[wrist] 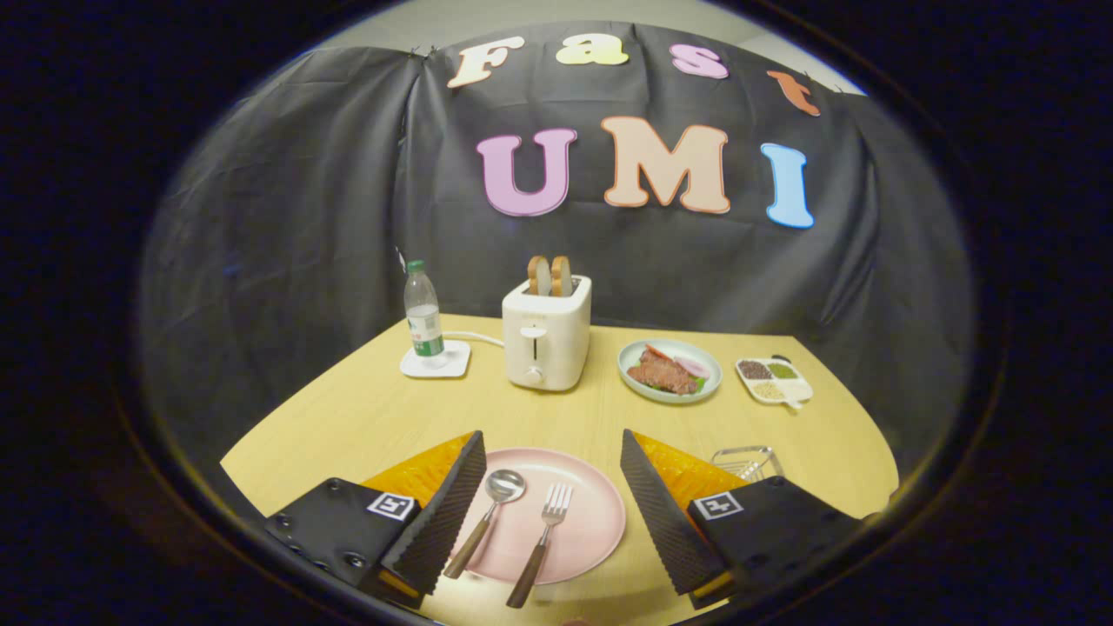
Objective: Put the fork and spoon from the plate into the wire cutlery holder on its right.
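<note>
Your claw (552,487) is spread wide and grips nothing; its two fingers (443,522) stand apart on either side of the pink plate (587,530), which lies on the table (348,417) between them. On the plate you have the spoon (487,520) and the fork (541,543) side by side, spoon nearer your left finger, fork to its right. Both have brown handles pointing back toward you and their metal heads pointing away. The handle ends reach past the plate's near rim. Neither finger touches either piece.

The wire holder (746,461) sits on the table to the right of the plate, just beyond your right finger, which hides part of it.

Farther across the table, a white toaster (546,343) stands with two slices of bread (549,276) sticking up from its slots. To its left a bottle (423,320) with a green cap stands on a white coaster (435,361). To the toaster's right lies a pale green plate of food (669,371), and beside that a small divided dish (772,380) with three fillings.
</note>
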Demonstrator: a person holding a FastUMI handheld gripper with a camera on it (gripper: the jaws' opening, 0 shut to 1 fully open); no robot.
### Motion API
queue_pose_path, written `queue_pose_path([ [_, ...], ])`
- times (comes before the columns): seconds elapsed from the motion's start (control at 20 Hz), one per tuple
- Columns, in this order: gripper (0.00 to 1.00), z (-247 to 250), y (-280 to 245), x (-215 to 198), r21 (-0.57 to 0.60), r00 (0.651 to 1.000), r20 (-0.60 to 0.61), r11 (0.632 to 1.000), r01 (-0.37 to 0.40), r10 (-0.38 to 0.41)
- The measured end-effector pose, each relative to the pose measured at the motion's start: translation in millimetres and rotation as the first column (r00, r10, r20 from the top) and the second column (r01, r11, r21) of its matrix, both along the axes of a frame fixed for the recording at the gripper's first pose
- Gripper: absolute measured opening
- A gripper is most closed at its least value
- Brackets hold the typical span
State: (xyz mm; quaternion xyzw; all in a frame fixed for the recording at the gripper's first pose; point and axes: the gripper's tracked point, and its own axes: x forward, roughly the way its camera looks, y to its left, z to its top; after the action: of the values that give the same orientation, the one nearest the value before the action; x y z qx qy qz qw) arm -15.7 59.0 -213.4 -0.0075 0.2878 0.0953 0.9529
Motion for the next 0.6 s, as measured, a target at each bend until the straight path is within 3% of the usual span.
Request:
queue_pose_path([
  [0.6, 1.0, -90.2, 2.0, -39.5, -0.073, 0.972, -0.232, 0.996, -0.046, 0.027],
])
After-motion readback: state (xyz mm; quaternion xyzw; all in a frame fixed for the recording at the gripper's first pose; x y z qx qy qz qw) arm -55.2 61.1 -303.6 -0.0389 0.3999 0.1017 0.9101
